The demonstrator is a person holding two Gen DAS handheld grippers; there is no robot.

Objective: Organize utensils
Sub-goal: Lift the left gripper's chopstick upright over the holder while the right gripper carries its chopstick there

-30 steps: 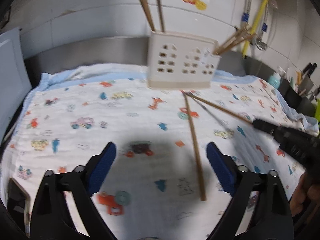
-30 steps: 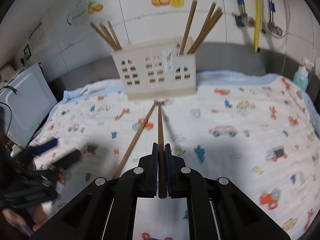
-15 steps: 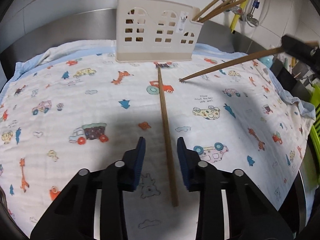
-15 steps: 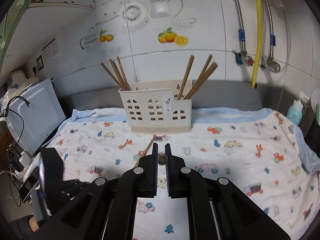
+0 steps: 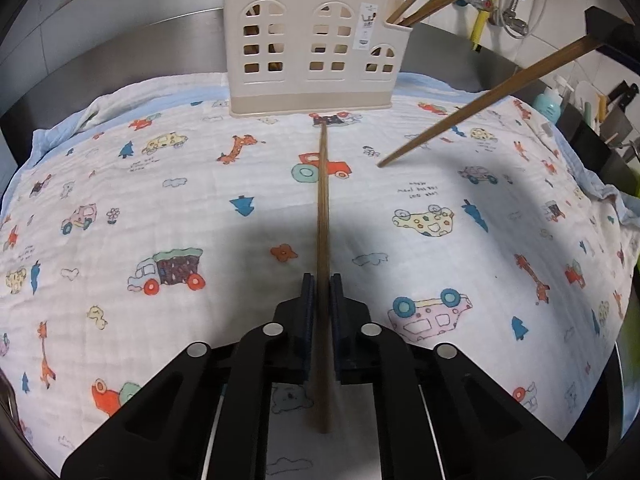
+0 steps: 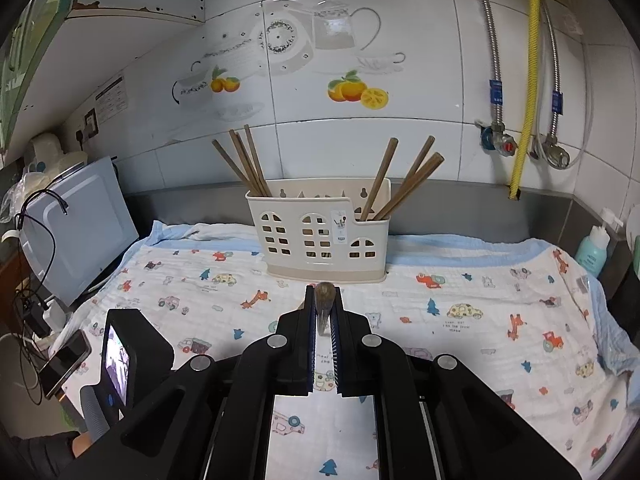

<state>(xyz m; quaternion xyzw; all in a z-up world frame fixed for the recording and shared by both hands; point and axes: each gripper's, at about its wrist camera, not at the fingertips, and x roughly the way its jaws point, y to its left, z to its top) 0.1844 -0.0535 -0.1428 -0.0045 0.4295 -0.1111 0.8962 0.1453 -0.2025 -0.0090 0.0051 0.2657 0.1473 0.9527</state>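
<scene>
A cream plastic utensil holder (image 5: pixel 316 60) (image 6: pixel 320 236) stands at the back of a patterned cloth, with brown chopsticks leaning out of its left and right ends. My left gripper (image 5: pixel 323 280) is shut on a brown chopstick (image 5: pixel 322 208) that lies on the cloth and points toward the holder. My right gripper (image 6: pixel 324 292) is shut on another chopstick (image 6: pixel 325 300), seen end-on and raised above the cloth. In the left wrist view this chopstick (image 5: pixel 480 100) hangs slanting at the right, with the right gripper at the frame's upper right edge (image 5: pixel 612 36).
The cartoon-print cloth (image 5: pixel 160 200) (image 6: pixel 480 300) covers a steel counter below a tiled wall with pipes and a yellow hose (image 6: pixel 528 80). A blue-white appliance (image 6: pixel 76 228) stands at the left. A teal bottle (image 6: pixel 592 248) and a knife rack (image 5: pixel 612 108) are at the right.
My left gripper moved forward and closed on the lying chopstick. My right gripper lifted its chopstick off the cloth, higher and more level.
</scene>
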